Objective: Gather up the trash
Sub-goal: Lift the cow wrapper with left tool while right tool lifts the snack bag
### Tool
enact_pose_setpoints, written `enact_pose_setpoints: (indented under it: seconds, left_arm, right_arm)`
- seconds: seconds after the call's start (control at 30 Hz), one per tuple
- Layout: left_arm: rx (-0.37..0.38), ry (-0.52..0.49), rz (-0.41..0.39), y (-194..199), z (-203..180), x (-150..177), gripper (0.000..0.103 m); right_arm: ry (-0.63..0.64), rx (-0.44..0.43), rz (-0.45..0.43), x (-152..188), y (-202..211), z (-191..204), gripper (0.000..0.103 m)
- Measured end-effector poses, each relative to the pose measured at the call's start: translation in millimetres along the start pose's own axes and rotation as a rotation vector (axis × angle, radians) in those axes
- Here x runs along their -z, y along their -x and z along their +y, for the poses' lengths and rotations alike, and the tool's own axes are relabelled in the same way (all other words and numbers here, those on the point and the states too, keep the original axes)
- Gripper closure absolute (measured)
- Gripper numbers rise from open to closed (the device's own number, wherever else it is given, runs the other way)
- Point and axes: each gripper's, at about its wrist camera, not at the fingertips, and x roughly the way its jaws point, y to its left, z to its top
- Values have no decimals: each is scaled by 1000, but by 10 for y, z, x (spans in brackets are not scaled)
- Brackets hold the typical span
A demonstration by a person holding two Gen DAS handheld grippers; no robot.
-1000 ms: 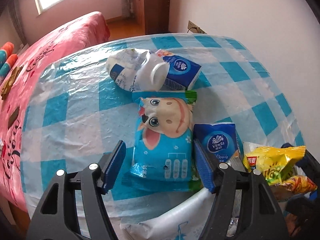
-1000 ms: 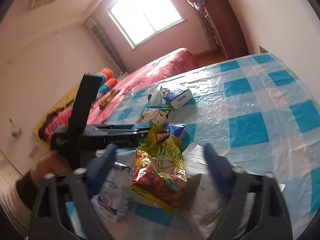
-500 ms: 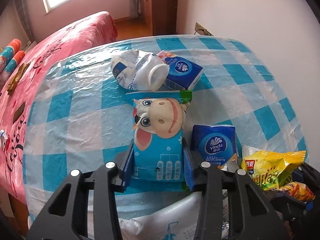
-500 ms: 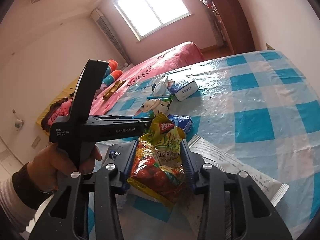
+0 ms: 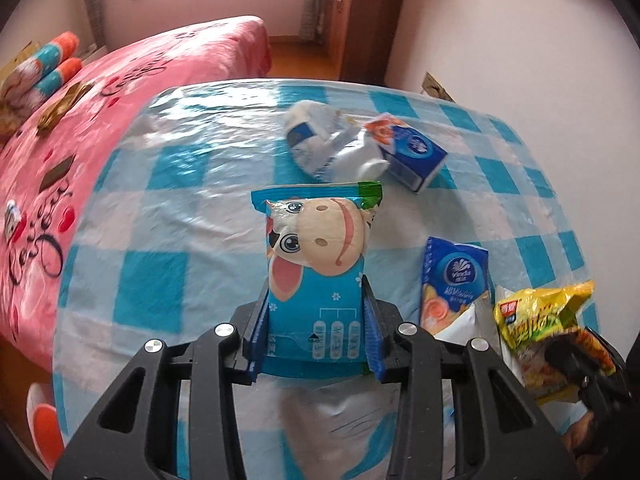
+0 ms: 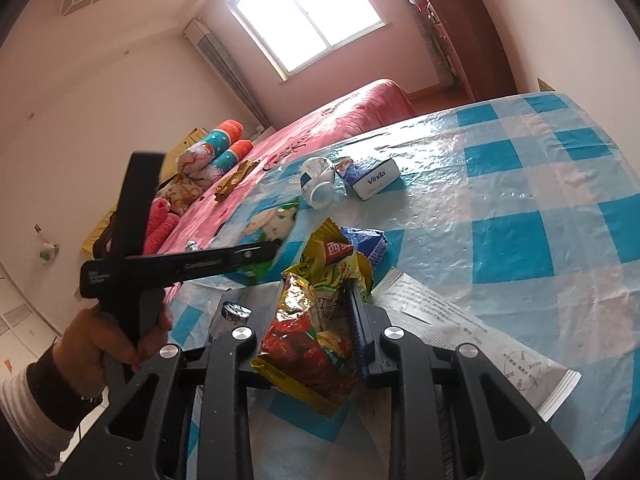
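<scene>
Blue cow-print packet point(image 5: 316, 276) is sitting pinched between the pads of the left gripper point(image 5: 316, 332), its lower end over the checked tablecloth point(image 5: 152, 240). Yellow snack bag point(image 6: 320, 320) is being clamped in the right gripper point(image 6: 316, 336); both sets of jaws have just been closing onto these items. Step in hand, by my judgement: pickup of two pieces at once. Next move calls for carrying both to a receptacle, none being visible. Tissue packs point(image 5: 456, 280) and a crushed bottle point(image 5: 332, 148) are lying uncollected beyond.
</scene>
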Motion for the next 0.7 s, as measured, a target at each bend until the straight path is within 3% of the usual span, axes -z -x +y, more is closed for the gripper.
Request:
enact_pose_setpoints:
  seconds: [0.7]
  left_arm:
    - [74, 48, -63, 582, 678, 742, 62]
  right_arm:
    - [-136, -126, -69, -18, 191, -8, 80]
